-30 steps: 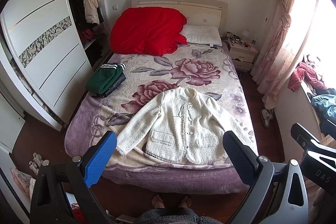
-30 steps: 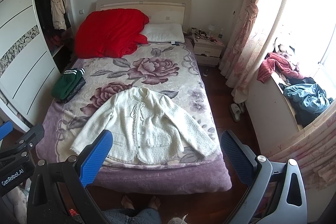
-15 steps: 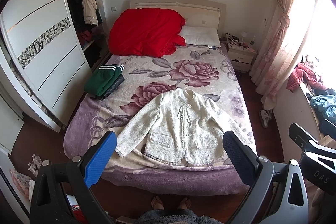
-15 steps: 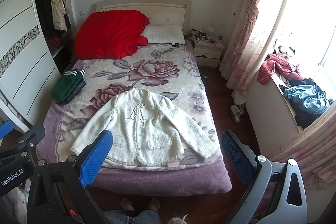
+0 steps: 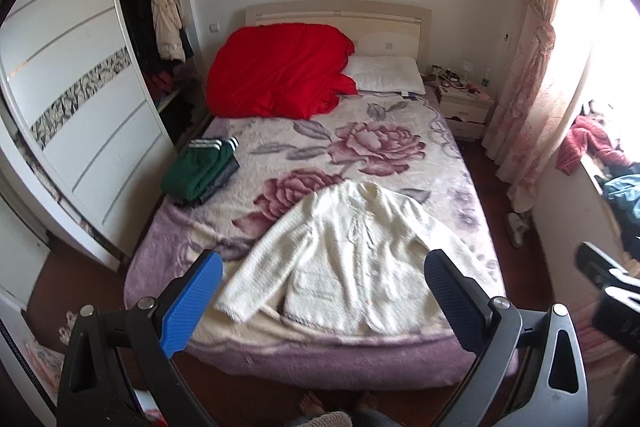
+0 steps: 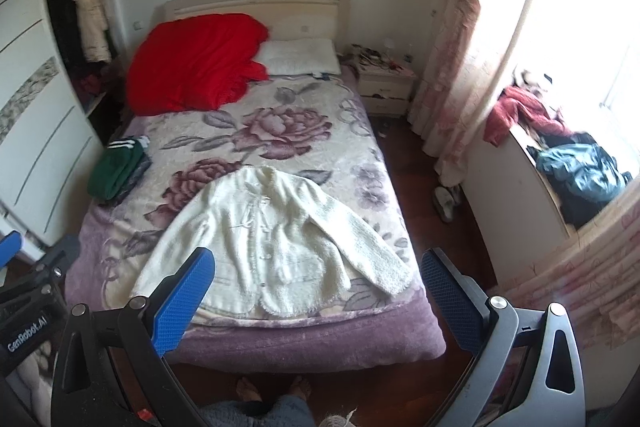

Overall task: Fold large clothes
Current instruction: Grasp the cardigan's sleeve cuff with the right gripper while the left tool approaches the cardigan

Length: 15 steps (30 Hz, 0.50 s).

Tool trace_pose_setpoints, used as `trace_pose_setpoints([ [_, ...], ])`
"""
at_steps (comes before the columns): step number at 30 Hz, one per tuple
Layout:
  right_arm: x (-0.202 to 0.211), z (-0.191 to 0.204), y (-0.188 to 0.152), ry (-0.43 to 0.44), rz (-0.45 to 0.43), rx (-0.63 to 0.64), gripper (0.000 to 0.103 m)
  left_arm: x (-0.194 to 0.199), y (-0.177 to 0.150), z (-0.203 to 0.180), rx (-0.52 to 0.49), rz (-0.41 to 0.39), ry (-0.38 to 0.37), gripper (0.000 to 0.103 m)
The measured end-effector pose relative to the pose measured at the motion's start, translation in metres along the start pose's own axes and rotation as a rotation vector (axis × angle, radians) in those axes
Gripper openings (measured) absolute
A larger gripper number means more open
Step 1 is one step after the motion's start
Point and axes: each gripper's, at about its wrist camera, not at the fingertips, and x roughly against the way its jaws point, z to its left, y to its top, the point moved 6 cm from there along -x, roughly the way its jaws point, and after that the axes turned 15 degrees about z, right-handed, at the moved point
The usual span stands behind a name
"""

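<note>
A fluffy cream-white cardigan (image 5: 352, 259) lay spread flat, front up and sleeves angled outward, on the floral purple-and-cream bed blanket (image 5: 360, 155), near the foot edge of the bed and reaching toward its right foot corner. A folded green garment with white stripes (image 5: 200, 171) sat near the bed's left edge, well apart from the cardigan. A bunched red quilt (image 5: 280, 75) filled the head end on the left, touching a white pillow (image 5: 386, 75) beside it.

The left gripper (image 5: 324, 291) hung above the foot of the bed with its blue-padded fingers (image 5: 192, 303) spread wide and holding nothing. The right gripper (image 6: 318, 287) hovered likewise, fingers (image 6: 184, 299) spread apart and empty. The person's bare feet (image 6: 272, 387) stood on the dark floor at the foot edge.
</note>
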Motion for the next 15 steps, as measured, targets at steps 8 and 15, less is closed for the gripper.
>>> trace_pose_setpoints([
  [8,-0.137,-0.077,0.004,-0.124,0.118,-0.209,0.103,-0.110,0.012,-0.022,-0.051,0.038,0.067,0.103],
  [15,-0.307,-0.205,-0.014,-0.073,0.292,-0.426,0.063,-0.214,0.010,-0.058,-0.023,0.179,0.157,0.103],
])
